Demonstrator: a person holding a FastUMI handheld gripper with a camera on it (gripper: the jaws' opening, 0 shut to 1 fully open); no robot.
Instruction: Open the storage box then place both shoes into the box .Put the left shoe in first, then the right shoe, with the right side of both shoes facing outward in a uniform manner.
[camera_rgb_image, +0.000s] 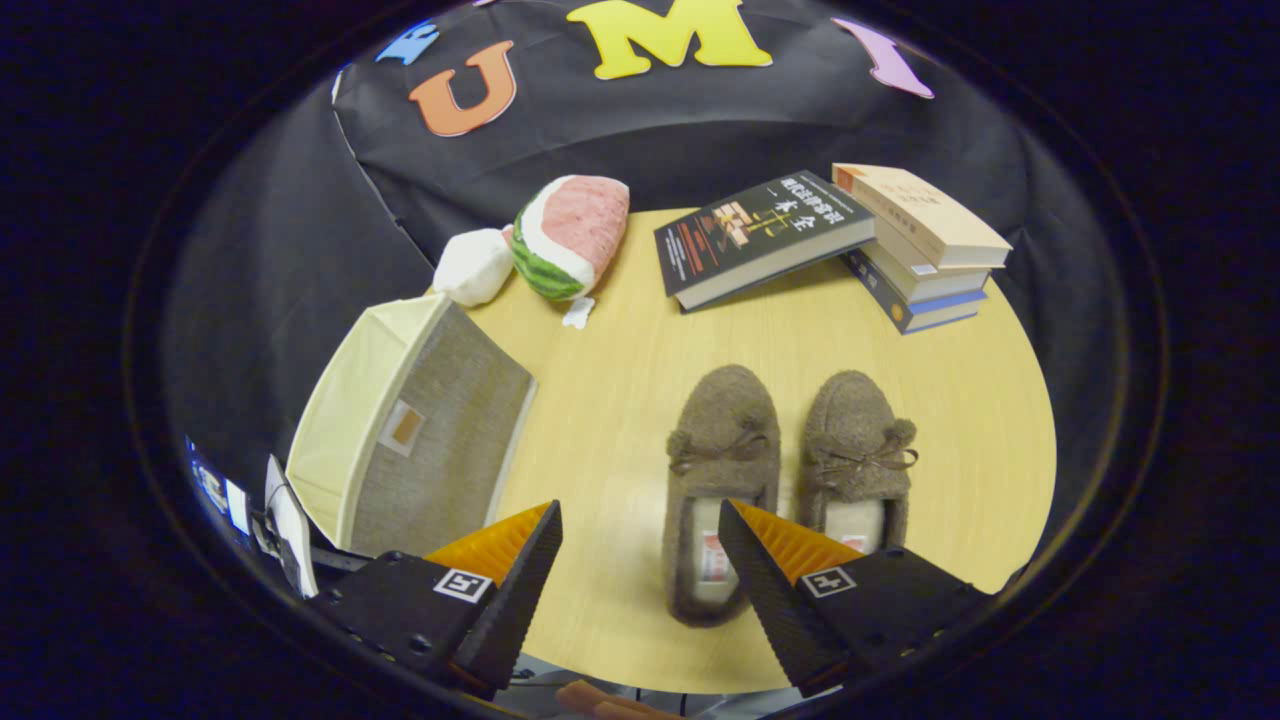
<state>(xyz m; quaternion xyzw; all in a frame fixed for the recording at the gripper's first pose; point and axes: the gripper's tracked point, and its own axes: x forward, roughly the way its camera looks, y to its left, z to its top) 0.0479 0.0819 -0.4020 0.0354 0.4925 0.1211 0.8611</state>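
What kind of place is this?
Probably a practice booth, not a real home: a wooden table against black cloth, with slippers, books and a storage box. The gripper hovers, jaws open.

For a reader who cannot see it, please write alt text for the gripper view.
The gripper hangs open over a round wooden table, holding nothing, above two brown slippers lying side by side. A fabric storage box stands beyond its left finger; farther off lie a watermelon plush and stacked books.
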